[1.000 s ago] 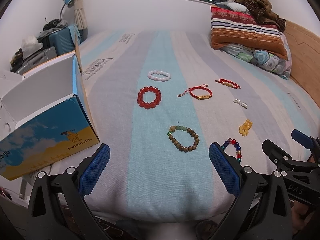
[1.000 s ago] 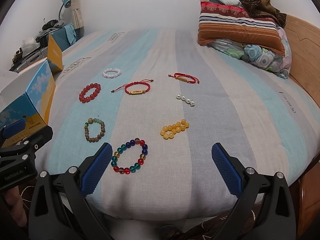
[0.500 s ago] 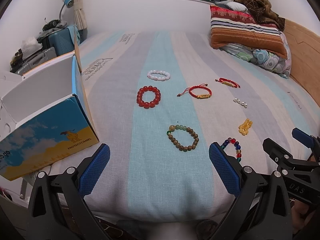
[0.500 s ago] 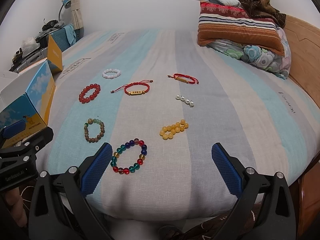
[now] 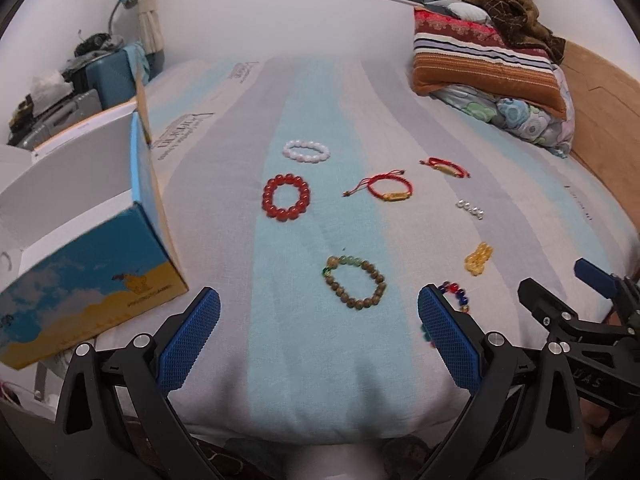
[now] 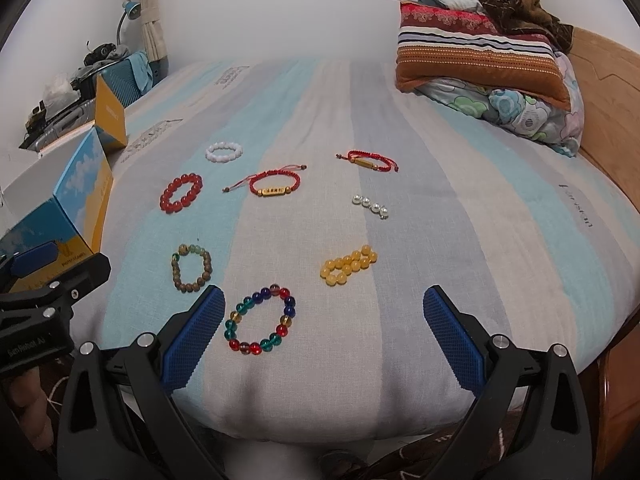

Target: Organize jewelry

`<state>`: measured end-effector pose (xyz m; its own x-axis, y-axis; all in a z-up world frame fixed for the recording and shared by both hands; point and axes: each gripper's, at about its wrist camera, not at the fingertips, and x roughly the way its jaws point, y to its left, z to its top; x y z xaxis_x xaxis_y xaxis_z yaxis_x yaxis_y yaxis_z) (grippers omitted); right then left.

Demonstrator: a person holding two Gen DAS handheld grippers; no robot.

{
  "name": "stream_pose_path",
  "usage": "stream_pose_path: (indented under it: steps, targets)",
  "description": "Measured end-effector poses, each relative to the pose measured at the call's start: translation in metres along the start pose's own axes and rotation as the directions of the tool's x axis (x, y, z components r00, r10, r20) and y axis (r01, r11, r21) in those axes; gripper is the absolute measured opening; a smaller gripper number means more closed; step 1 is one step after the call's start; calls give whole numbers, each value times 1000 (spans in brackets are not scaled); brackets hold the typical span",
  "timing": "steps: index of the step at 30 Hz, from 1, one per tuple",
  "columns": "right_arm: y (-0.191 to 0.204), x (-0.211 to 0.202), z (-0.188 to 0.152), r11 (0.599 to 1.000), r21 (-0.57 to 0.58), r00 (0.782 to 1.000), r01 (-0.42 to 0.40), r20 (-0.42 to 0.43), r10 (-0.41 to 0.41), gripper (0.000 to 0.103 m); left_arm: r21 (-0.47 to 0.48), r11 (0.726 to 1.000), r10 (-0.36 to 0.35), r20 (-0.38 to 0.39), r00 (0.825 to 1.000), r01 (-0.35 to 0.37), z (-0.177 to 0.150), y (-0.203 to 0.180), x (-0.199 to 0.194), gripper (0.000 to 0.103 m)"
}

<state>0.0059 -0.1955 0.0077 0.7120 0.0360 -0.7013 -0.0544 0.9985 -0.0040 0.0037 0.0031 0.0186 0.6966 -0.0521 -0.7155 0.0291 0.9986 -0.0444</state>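
Note:
Several bracelets lie on the striped bed (image 6: 460, 248): a brown wooden bead one (image 5: 354, 283) (image 6: 192, 268), a red bead one (image 5: 286, 197) (image 6: 181, 193), a white one (image 5: 306, 151) (image 6: 224, 151), two red cord ones (image 5: 390, 188) (image 6: 272, 185), pearls (image 6: 370, 205), a yellow bead one (image 6: 348, 265) and a multicolour bead one (image 6: 260, 320). My left gripper (image 5: 320, 332) is open and empty, low before the brown bracelet. My right gripper (image 6: 324, 328) is open and empty, with the multicolour bracelet just beyond its left finger.
An open blue-and-yellow cardboard box (image 5: 80, 240) (image 6: 68, 208) stands at the bed's left edge. Pillows (image 6: 480, 56) are piled at the far right by the wooden headboard (image 6: 612, 92). A suitcase and clutter (image 5: 104, 76) sit at the far left.
Both grippers have edged slightly forward toward the bed. Both stay open, and no bracelet has moved.

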Motion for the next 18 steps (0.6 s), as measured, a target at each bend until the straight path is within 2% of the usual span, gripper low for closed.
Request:
stream_pose_path:
  steps: [11, 18]
  targets:
    - [-12, -12, 35, 1000, 9, 1000, 14, 19, -14, 96, 31, 999, 8, 16, 1000, -8, 35, -8, -11, 97]
    - [-19, -4, 65, 1000, 16, 1000, 11, 3, -11, 96, 4, 1000, 18, 41, 999, -18, 72, -6, -12, 97]
